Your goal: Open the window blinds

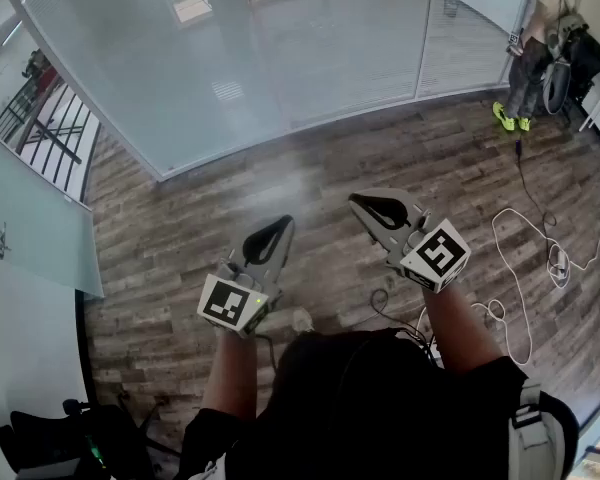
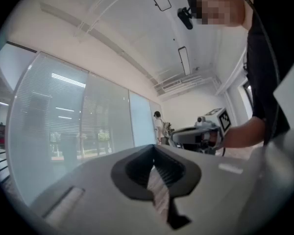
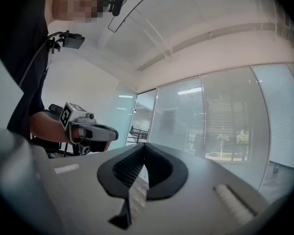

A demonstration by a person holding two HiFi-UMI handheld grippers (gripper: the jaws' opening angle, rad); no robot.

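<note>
The window blinds (image 1: 230,58) hang with their slats shut behind the glass wall ahead; they also show as the blinds (image 2: 54,121) and the blinds (image 3: 225,116) in the two gripper views. My left gripper (image 1: 285,223) and right gripper (image 1: 354,200) are held side by side at waist height over the wood floor, well short of the glass. Both are shut with nothing between the jaws; the tips meet in the left gripper (image 2: 153,147) and in the right gripper (image 3: 145,145). No cord or wand of the blinds can be made out.
A person (image 1: 535,48) with a backpack stands at the far right by the glass. White cables (image 1: 520,268) lie on the floor to my right. A glass door (image 1: 20,228) is at the left, with an office chair (image 1: 60,438) below it.
</note>
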